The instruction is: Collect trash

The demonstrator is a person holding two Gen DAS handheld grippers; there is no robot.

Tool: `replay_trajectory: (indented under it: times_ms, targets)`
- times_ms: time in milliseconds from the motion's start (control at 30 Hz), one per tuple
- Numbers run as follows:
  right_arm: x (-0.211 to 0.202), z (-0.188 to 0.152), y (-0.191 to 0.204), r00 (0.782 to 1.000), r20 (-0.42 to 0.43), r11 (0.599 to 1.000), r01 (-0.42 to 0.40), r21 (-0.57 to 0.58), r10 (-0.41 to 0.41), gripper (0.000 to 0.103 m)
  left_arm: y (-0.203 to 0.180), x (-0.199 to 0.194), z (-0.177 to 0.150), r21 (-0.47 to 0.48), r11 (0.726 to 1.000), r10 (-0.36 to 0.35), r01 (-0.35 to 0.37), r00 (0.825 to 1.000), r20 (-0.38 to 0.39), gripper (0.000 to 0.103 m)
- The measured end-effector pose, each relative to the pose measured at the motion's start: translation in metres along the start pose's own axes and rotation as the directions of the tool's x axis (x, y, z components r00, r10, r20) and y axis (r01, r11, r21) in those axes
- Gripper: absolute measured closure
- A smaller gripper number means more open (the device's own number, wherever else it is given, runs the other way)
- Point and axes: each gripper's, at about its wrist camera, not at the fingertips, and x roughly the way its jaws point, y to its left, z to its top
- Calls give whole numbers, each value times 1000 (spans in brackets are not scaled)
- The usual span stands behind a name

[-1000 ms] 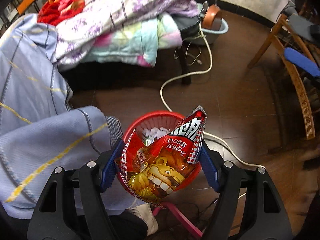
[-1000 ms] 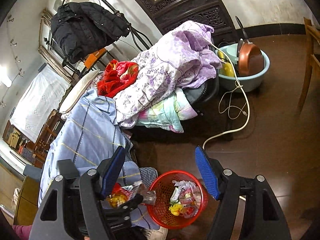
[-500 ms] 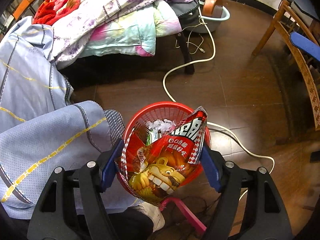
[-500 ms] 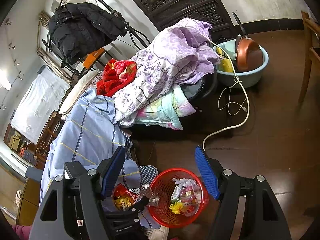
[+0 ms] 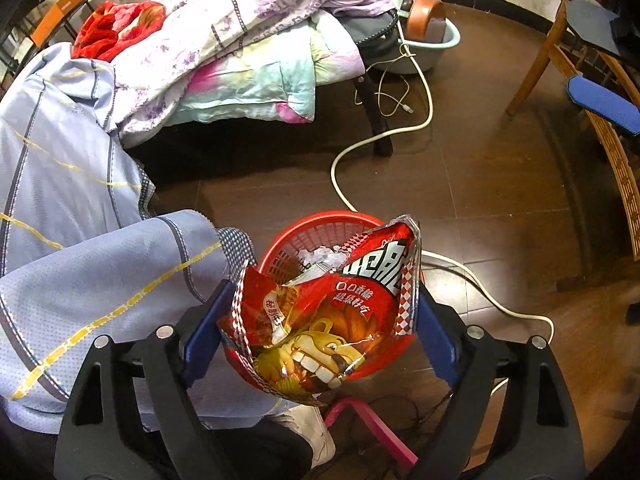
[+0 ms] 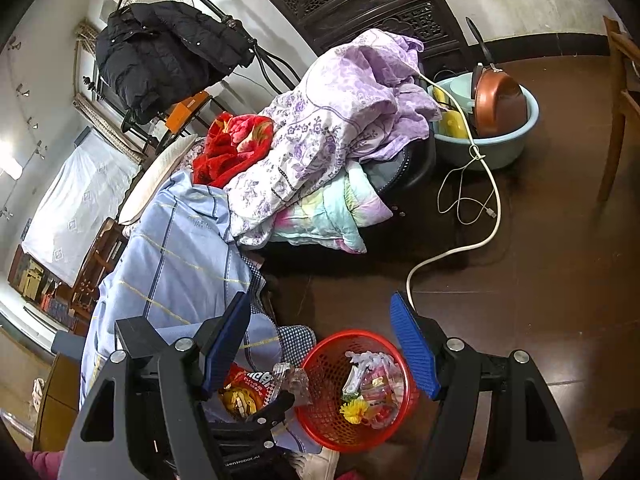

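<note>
My left gripper (image 5: 320, 320) is shut on a crumpled red snack bag (image 5: 324, 320) with a cartoon lion face. It holds the bag above the near rim of a red mesh trash basket (image 5: 320, 228) on the brown floor. In the right wrist view the same basket (image 6: 324, 412) holds wrappers and a yellow flower, and the snack bag (image 6: 252, 388) hangs just left of it in the left gripper (image 6: 256, 396). My right gripper (image 6: 320, 344) is open and empty, high above the basket.
A bed piled with purple and pastel quilts (image 5: 256, 40) and a blue shirt (image 5: 60, 184) lies left of the basket. A white cable (image 5: 400, 132) runs across the floor. A blue basin with a copper pan (image 6: 492, 120) stands behind. A wooden chair (image 5: 592, 100) is at right. A pink stool leg (image 5: 372, 424) lies below.
The left gripper has carried the snack bag forward toward the basket, which now sits farther under the bag. The right gripper has dipped slightly and stays open.
</note>
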Motion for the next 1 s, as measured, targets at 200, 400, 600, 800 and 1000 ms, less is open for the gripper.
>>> replay_trajectory:
  times_ms: [200,400,600,800,1000]
  targets:
    - [1,-1,2,1000,-8,1000,-2,-2,2,32,0,-3,-1,-3,1000,-11,11,1000,11,13]
    - [1,-1,2,1000,-9,1000,-2,1,2,32,1,-1,-1,-13,999,-35,35,999,-8,10]
    - [3,-3,1,1000,-16,1000,-5,11,5,32,2,-1,-1,-18,999,-45,45,999,-9,8]
    - [5,-5,0,1000,-24,1000,-7,14,8,32,1,-3,-1,-11,999,-46,46,999,-3,8]
    - [5,-5,1,999,-33,1000,-4,12,5,32,7,-16,0,-31,999,-25,26,998,50,8]
